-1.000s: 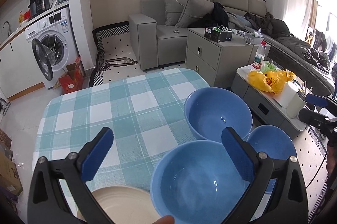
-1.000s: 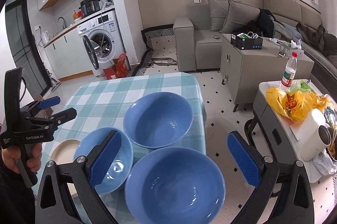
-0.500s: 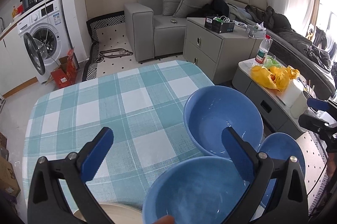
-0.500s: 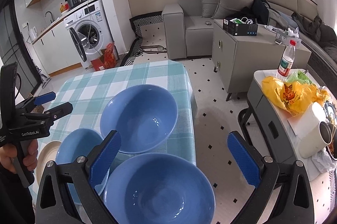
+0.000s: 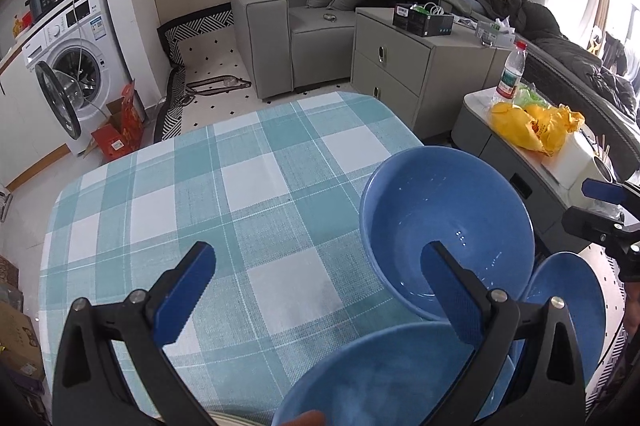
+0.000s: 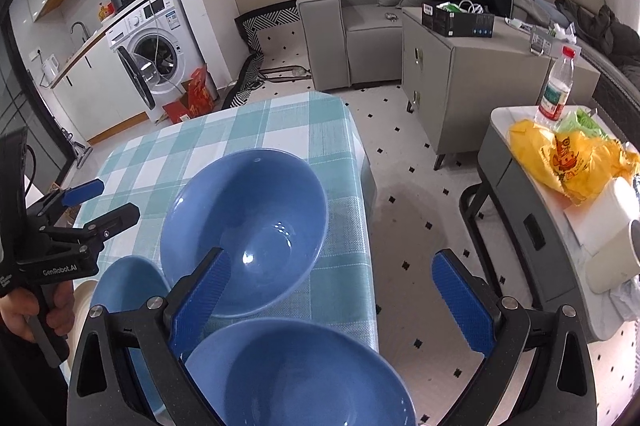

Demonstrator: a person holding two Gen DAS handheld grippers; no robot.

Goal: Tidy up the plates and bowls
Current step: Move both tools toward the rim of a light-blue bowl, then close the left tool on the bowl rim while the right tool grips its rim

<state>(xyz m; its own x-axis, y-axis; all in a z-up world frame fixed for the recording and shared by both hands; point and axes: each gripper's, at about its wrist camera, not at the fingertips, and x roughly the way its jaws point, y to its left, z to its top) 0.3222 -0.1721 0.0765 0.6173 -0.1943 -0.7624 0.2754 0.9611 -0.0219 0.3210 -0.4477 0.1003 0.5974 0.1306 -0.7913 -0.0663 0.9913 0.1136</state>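
Note:
Three blue bowls stand on a teal checked tablecloth (image 5: 248, 201). The big far bowl (image 5: 444, 222) (image 6: 248, 226) sits near the table's right edge. A second bowl (image 5: 384, 374) (image 6: 124, 306) lies under my left gripper (image 5: 320, 294), which is open and empty. A third bowl (image 5: 568, 310) (image 6: 296, 374) lies under my right gripper (image 6: 340, 302), open and empty at the table's right edge. A cream plate (image 6: 82, 300) peeks out beside the second bowl, mostly hidden. The left gripper also shows in the right wrist view (image 6: 100, 201).
The table's right edge drops to a dotted floor (image 6: 404, 185). A grey side table (image 6: 560, 209) with a yellow bag (image 6: 572, 157) and a bottle (image 6: 556, 89) stands to the right. A grey cabinet (image 5: 416, 61), sofa and washing machine (image 5: 68, 65) stand beyond.
Both grippers have moved forward over the table; the bowls and plate have slid lower in both views. Both stay open. The bowls have not moved.

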